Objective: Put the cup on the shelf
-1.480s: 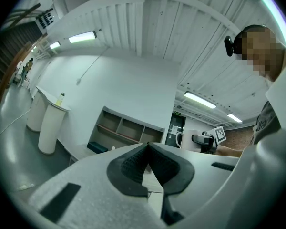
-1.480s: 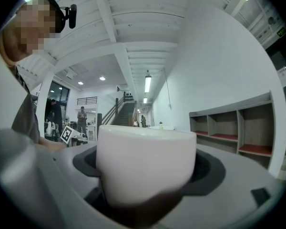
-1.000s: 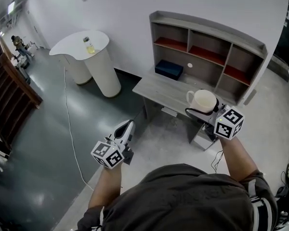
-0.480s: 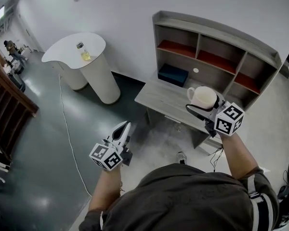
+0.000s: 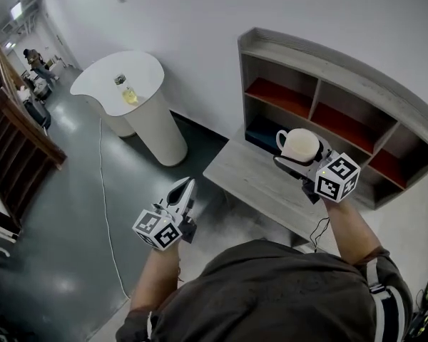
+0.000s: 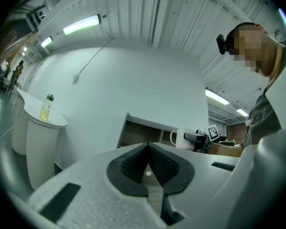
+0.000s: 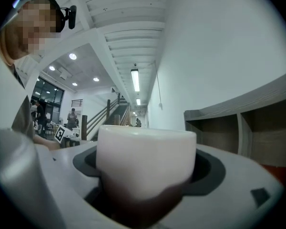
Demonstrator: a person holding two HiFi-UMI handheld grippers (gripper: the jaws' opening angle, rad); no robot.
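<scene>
White cup (image 5: pixel 299 143) hangs pinched in the right gripper (image 5: pixel 297 161), centre-right, short of the shelf (image 5: pixel 321 66). The left gripper (image 5: pixel 187 187) is pressed together, empty. This looks like the carrying step; next, reach it into the shelf.

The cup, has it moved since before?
Yes. The cup, in the right gripper, has come closer to the shelf, which now looks bigger behind it.

The right gripper (image 7: pixel 145 187) has its jaws closed on a white cup (image 7: pixel 146 159), which stands upright between the dark pads and fills the near middle of the view. To the right a grey wooden shelf (image 7: pixel 238 120) with open compartments runs along a white wall. Far off to the left, a staircase (image 7: pixel 102 120) rises under a ceiling light strip (image 7: pixel 135 80).
</scene>
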